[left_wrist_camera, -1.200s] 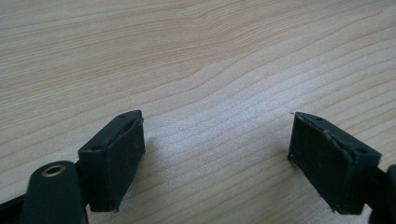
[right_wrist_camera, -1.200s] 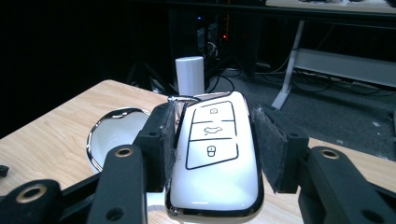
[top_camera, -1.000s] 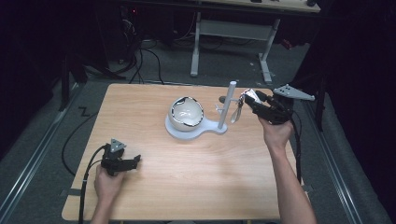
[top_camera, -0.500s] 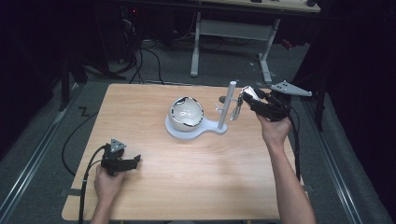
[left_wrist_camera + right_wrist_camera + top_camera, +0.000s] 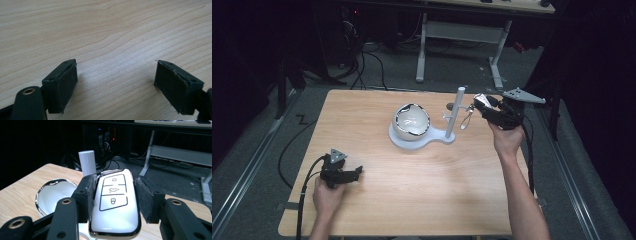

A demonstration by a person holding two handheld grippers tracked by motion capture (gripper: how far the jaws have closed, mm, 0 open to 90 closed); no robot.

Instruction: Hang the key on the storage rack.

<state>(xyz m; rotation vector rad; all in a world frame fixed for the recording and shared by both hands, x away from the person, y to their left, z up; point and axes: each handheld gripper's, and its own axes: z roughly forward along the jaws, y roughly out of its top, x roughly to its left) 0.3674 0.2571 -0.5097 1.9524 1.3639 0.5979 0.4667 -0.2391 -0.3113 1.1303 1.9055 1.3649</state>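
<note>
1. Dark surroundings are seen around a pale wooden surface (image 5: 412, 200), with a white desk frame (image 5: 462, 35) behind it.
2. A white car key fob (image 5: 115, 202), chrome-edged with three outlined buttons, is clamped between the jaws of the right gripper (image 5: 115, 200), raised beside a white post (image 5: 457, 112) at the far right.
3. A white bowl (image 5: 411, 121) is seated on the post's base.
4. The left gripper (image 5: 116, 82) is held low over bare wood, jaws apart.

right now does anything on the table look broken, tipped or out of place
The white bowl on the stand base has a jagged, uneven dark rim, so it may be chipped or simply irregular by design. Otherwise nothing stands out: the post is upright, and the right gripper holds the car key fob squarely.
</note>
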